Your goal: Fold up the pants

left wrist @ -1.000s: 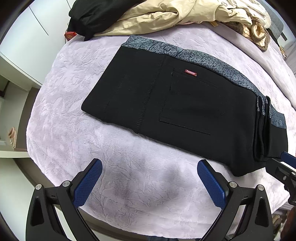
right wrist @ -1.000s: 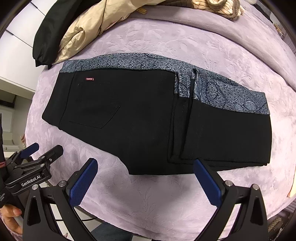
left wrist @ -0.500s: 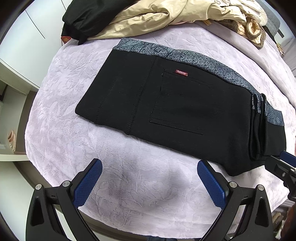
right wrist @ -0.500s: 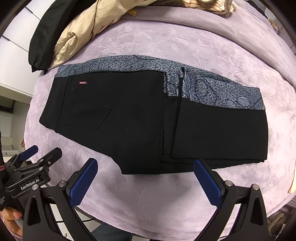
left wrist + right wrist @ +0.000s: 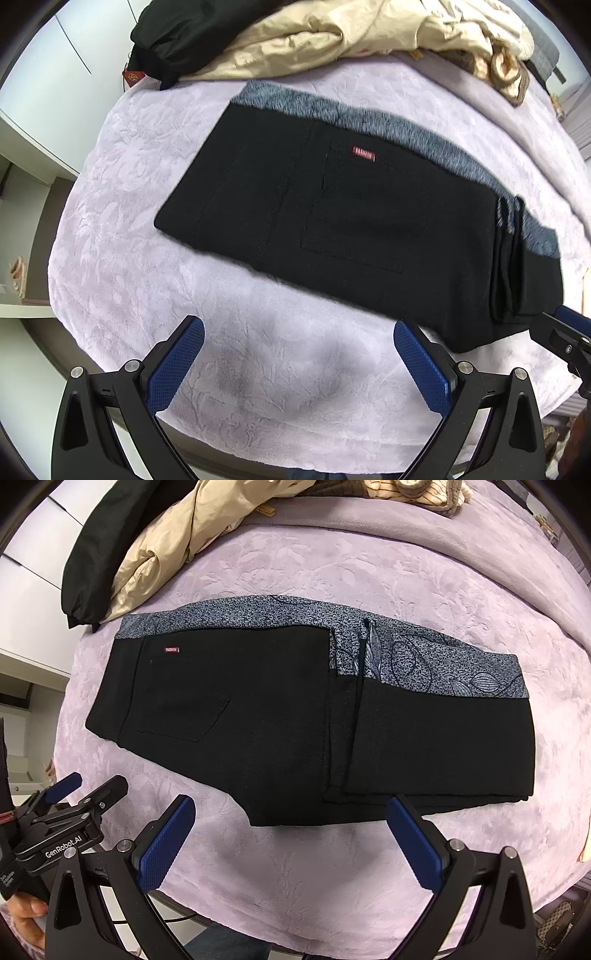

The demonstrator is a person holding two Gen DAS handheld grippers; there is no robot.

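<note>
The pants (image 5: 280, 716), black with a grey patterned waistband (image 5: 436, 664), lie folded flat on the lilac bedspread (image 5: 332, 867), the legs doubled over at the right end so that the layered edges stack there; a small red label (image 5: 364, 154) sits above the back pocket. Behind them, at the far edge of the bed, a beige jacket (image 5: 332, 40) and a black garment (image 5: 192, 33) are heaped together, close to the waistband but not on it. Nothing lies between the grippers and the pants. The left gripper (image 5: 295, 363) hangs over bare bedspread just short of the near hem, its blue pads spread wide, holding and touching nothing. The right gripper (image 5: 288, 840) is likewise wide apart and empty, its right finger (image 5: 413, 840) reaching the near edge of the folded stack in the picture; whether it touches the cloth cannot be told. Against half a second earlier, the left view has swung slightly and is blurred, and the pants sit a little lower in the right view.
</note>
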